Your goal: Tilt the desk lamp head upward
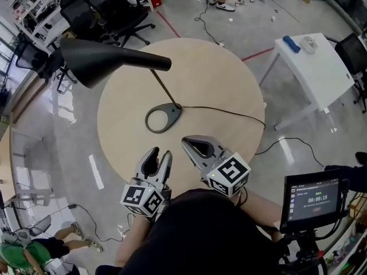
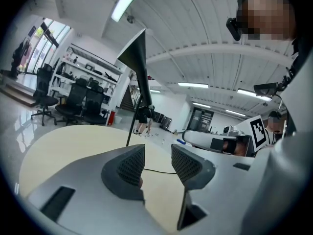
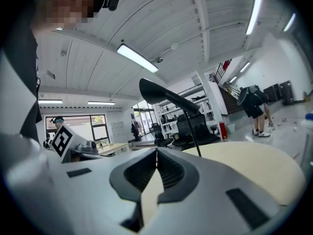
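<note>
You hold both hands low at the near edge of the round worktop (image 1: 229, 79), close in front of your body, and each pair of tongs points roughly level across it toward the desk lamp (image 2: 138, 65). Your left tongs (image 1: 159, 154) stand spread, with only worktop showing in the gap between the pads. Your right tongs (image 1: 186, 141), just beside them and angled a little inward, are pressed together tip to tip and pinch nothing. Neither pair touches the lamp. Its teardrop base (image 1: 174, 110) rests near the middle of the worktop, just beyond both tips, with an open path to it. A thin stem rises from the base, back and to the left, to the black cone-shaped lamp head (image 1: 94, 62), which reaches out past the worktop's far left rim. Its wide mouth appears to face down and left, though the steep view makes the tilt hard to judge. A black cord (image 1: 229, 111) runs right from the base and off the edge. A white table (image 1: 312, 67) stands to the right, office chairs (image 1: 114, 10) at the far left, and a small screen (image 1: 314, 202) by your right elbow.
</note>
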`<state>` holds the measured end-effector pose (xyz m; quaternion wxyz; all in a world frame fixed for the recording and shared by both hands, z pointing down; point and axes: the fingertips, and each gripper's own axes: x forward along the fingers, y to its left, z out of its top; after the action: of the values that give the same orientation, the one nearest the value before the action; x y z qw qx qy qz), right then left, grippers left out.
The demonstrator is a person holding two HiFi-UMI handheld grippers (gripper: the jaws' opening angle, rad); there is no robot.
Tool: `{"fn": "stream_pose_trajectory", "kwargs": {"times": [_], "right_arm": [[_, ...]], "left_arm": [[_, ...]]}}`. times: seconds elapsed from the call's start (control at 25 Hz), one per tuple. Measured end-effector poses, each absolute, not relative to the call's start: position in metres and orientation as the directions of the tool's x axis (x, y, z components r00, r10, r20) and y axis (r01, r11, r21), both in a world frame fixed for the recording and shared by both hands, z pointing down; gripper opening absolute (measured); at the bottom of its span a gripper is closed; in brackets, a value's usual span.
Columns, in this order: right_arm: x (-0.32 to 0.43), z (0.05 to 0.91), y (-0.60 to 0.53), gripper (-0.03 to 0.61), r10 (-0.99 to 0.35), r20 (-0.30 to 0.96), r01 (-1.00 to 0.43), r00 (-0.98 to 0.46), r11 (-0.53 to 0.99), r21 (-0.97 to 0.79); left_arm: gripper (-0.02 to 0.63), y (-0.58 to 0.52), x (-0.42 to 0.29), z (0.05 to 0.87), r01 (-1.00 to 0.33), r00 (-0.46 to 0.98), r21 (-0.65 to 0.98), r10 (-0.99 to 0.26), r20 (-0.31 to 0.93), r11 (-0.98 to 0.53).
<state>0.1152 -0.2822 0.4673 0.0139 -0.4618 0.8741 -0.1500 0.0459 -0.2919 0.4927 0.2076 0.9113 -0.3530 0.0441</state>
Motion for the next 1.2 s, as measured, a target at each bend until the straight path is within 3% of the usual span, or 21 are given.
{"fn": "stream_pose_trajectory", "kwargs": {"times": [1.2], "right_arm": [[0.103, 0.495, -0.286, 0.003, -0.788, 0.180, -0.797, -0.588, 0.528, -0.291]], "left_arm": [[0.178, -0.299, 0.055, 0.514, -0.625, 0.778, 0.409, -0.573, 0.256, -0.665]]}}
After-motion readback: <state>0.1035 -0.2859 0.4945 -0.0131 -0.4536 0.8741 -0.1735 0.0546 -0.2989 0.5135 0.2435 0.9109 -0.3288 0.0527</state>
